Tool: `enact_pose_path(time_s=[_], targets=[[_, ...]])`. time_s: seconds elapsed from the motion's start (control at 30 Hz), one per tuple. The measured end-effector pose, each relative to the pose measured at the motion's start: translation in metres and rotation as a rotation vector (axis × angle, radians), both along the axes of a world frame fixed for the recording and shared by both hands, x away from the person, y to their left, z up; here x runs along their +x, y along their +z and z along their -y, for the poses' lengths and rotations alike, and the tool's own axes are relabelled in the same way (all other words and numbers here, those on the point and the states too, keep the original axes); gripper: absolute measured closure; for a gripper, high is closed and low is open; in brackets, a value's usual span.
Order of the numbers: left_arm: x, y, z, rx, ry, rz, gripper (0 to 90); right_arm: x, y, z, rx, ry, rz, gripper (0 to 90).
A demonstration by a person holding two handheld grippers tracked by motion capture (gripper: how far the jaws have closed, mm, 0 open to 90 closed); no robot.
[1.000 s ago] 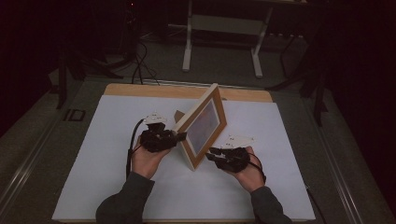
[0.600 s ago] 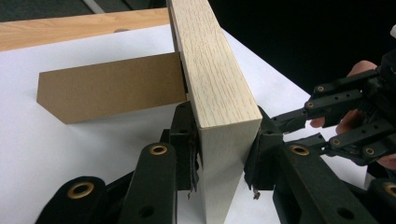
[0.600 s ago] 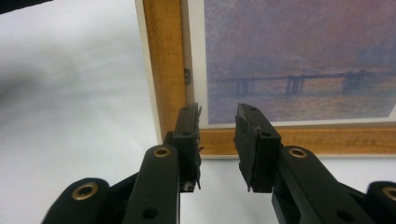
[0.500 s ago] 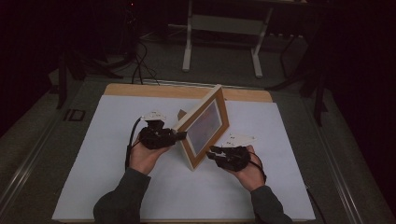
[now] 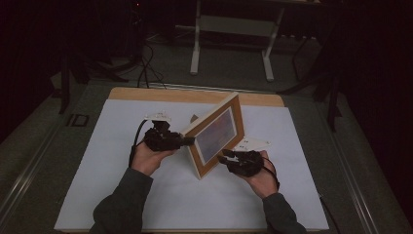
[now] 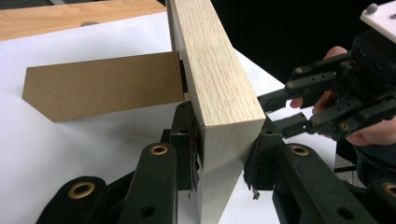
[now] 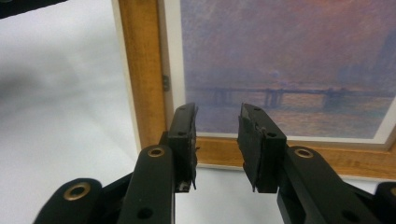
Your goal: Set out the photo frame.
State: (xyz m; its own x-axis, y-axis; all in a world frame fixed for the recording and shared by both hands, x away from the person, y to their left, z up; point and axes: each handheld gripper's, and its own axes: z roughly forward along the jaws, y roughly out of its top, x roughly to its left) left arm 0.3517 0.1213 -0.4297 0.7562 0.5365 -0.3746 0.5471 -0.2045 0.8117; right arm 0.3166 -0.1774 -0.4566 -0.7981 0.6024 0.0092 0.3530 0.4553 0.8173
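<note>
A: How are the hands set?

B: Both forearms come in from six o'clock. The left gripper (image 5: 187,140) points toward three o'clock, its jaws clamped on the side edge of the picture frame (image 5: 214,134); the pads press the pale wood from both sides. The right gripper (image 5: 221,158) points toward ten o'clock at the frame's front. Its jaws have just been opening and stand narrowly apart with nothing between them, the lower rail just beyond.

A: And the frame itself?

B: It stands tilted near the middle of the white sheet (image 5: 97,195), long axis running from about seven o'clock to one o'clock, the sunset print facing the right hand (image 5: 260,173). Its brown cardboard stand (image 6: 102,86) sticks out behind, at the left hand's (image 5: 146,158) side.

A: Room to move?

B: Bare sheet on every side; the wooden table edge (image 5: 146,94) lies at twelve o'clock, well apart.
</note>
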Motion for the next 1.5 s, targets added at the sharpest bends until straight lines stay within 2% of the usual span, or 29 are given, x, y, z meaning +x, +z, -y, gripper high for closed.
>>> enact_pose_path(time_s=[0.23,0.27,0.33,0.5,0.67,0.93,1.07,1.37,1.5], targets=[[0.001,0.000,-0.001,-0.005,-0.036,0.007,69.7,0.005,0.006,0.006,0.003,-0.034,0.013,65.0],[0.002,0.000,-0.001,-0.007,-0.048,0.010,69.7,0.007,0.011,0.010,0.026,-0.054,0.022,65.0],[0.002,0.000,-0.001,-0.008,-0.059,0.013,69.8,0.010,0.016,0.013,0.039,-0.072,0.034,64.9],[0.002,0.000,-0.002,-0.009,-0.078,0.018,69.8,0.017,0.024,0.019,0.050,-0.117,0.051,62.8],[0.003,-0.001,-0.003,-0.014,-0.107,0.023,69.8,0.028,0.028,0.028,0.057,-0.188,0.059,52.3],[0.004,-0.001,-0.004,-0.012,-0.144,0.032,69.8,0.046,0.027,0.039,0.054,-0.270,0.057,44.3],[0.004,0.000,-0.004,-0.011,-0.162,0.034,69.8,0.053,0.026,0.045,0.051,-0.291,0.063,43.6],[0.011,0.001,-0.006,0.006,-0.217,0.033,69.7,0.071,0.027,0.060,0.092,-0.337,0.058,38.5],[0.013,0.001,-0.006,0.006,-0.235,0.034,69.6,0.079,0.030,0.064,0.120,-0.324,0.049,34.6]])
